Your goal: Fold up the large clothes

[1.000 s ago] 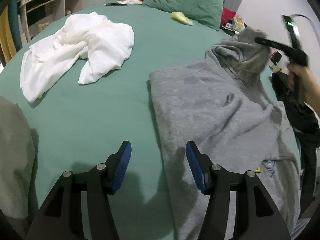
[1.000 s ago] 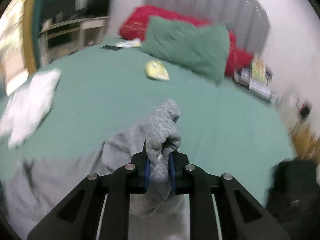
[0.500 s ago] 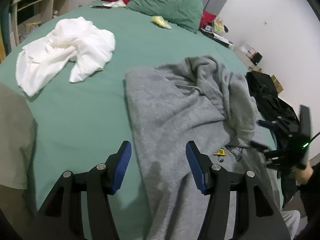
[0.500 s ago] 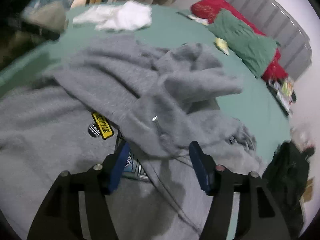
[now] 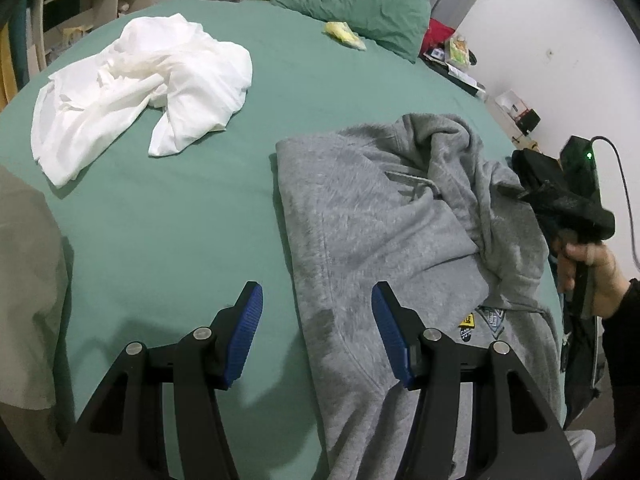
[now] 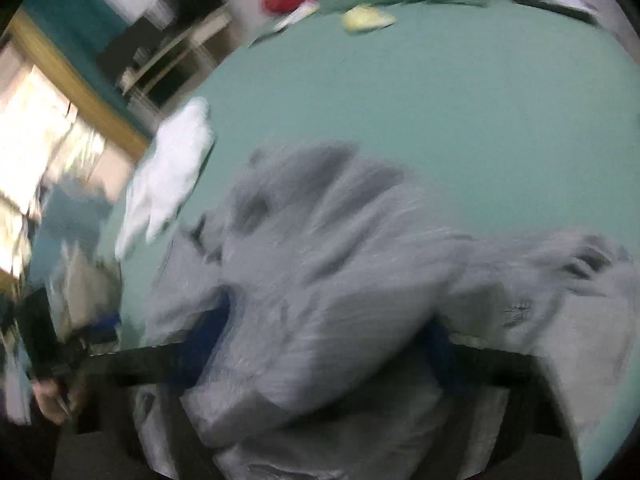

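A grey hoodie [image 5: 380, 216] lies on the green bed [image 5: 180, 220], its hood and a sleeve bunched over its right half. My left gripper [image 5: 316, 320] hovers open above the hoodie's left edge with nothing between its blue pads [image 5: 246, 332]. At the hoodie's right edge a hand holds my right gripper [image 5: 524, 196], whose tip meets a raised fold of the cloth. The right wrist view is badly blurred. There my right gripper [image 6: 320, 332] has a thick bunch of the grey hoodie [image 6: 320, 280] between its jaws, which are closing on it.
A crumpled white garment [image 5: 140, 92] lies at the bed's far left. Green and red pillows [image 5: 352, 0] and a small yellow item [image 5: 344, 34] sit at the head. Dark clothing [image 5: 580, 340] hangs off the right edge. Beige cloth [image 5: 28, 280] lies at the near left.
The right gripper let go of the hood it held up, dropped to the hoodie's right side and took in fabric there. The hood now lies slumped on the body. The left gripper stayed open.
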Available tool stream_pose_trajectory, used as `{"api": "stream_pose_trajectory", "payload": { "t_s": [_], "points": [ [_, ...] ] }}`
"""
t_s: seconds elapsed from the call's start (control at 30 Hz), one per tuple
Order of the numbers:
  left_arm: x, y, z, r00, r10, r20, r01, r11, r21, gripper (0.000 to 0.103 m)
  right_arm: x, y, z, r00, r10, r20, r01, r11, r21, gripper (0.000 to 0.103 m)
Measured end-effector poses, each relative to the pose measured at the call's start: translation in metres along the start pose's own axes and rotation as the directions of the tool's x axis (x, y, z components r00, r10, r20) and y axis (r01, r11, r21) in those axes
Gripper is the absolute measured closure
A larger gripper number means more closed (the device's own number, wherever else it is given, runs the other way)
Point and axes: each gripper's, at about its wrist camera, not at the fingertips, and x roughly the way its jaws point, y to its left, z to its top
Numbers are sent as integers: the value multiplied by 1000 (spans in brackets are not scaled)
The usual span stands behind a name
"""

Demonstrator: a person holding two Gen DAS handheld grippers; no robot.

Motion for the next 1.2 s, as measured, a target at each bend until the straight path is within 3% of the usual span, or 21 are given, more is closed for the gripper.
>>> {"api": "stream_pose_trajectory", "payload": {
  "t_s": [0.1,0.13,0.2,0.23,0.27,0.3,0.33,0.37,0.4,0.43,0.5,0.53,0.6,0.67,0.73,0.77,0.83,0.87,0.93,1.07,1.2],
  "points": [
    [-1,0,1,1000,-8,3,8,1000,-7,43,6,42,0,987,-159,-3,155,966,-206,98],
    [-1,-1,1,1000,-10,5,10,1000,-10,43,3,50,5,970,-243,8,237,937,-257,98],
    [-2,-2,-1,1000,-18,8,18,1000,-11,43,-17,69,22,911,-401,91,405,836,-371,98],
    [-3,-3,-3,1000,-20,7,20,1000,-7,43,-29,80,32,857,-492,155,507,748,-428,98],
    [-4,-4,-4,1000,-22,7,22,1000,-4,43,-42,94,40,783,-570,252,609,617,-499,98],
    [-6,-5,-6,1000,-25,10,25,1000,3,43,-55,113,45,693,-618,372,696,439,-568,98],
    [-8,-6,-9,1000,-24,13,24,1000,8,43,-61,123,44,634,-632,444,735,316,-600,98],
    [-9,-6,-10,1000,-23,14,23,1000,12,43,-67,139,38,582,-618,528,753,165,-637,98],
    [-11,-6,-11,1000,-23,15,23,1000,13,43,-71,154,29,576,-579,577,741,72,-667,98],
    [-13,-6,-11,1000,-26,16,26,1000,15,43,-76,168,14,595,-532,603,716,9,-699,98],
    [-18,-3,-11,999,-28,27,27,999,18,43,-71,192,-26,641,-459,615,650,-100,-753,98],
    [-20,-2,-11,999,-24,32,24,1000,14,43,-65,201,-53,681,-431,593,600,-135,-788,98],
    [-26,4,-10,999,-24,48,24,1000,-1,43,-48,213,-107,762,-399,509,498,-140,-856,98],
    [-29,8,-10,998,-17,57,17,1000,-8,43,-18,217,-170,823,-395,408,384,-141,-912,98],
    [-29,11,-14,999,-14,48,14,1000,-6,43,3,212,-213,853,-420,310,293,-106,-950,90],
    [-28,11,-15,999,-16,44,16,1000,-3,43,14,209,-234,855,-437,280,271,-84,-959,83],
    [-25,11,-20,999,-20,26,20,1000,1,43,20,207,-256,868,-441,229,264,18,-964,44],
    [-23,10,-22,999,-27,18,27,1000,1,43,17,209,-263,883,-419,210,271,91,-958,42],
    [-19,7,-24,999,-39,2,39,999,5,43,2,213,-263,889,-408,209,314,208,-927,41],
    [-15,-7,-26,999,-52,-3,52,997,51,43,-39,199,-230,912,-350,214,369,475,-799,36],
    [-11,-20,-29,998,-67,-10,68,994,87,43,-53,163,-175,900,-353,255,435,715,-547,35]
  ]
}}
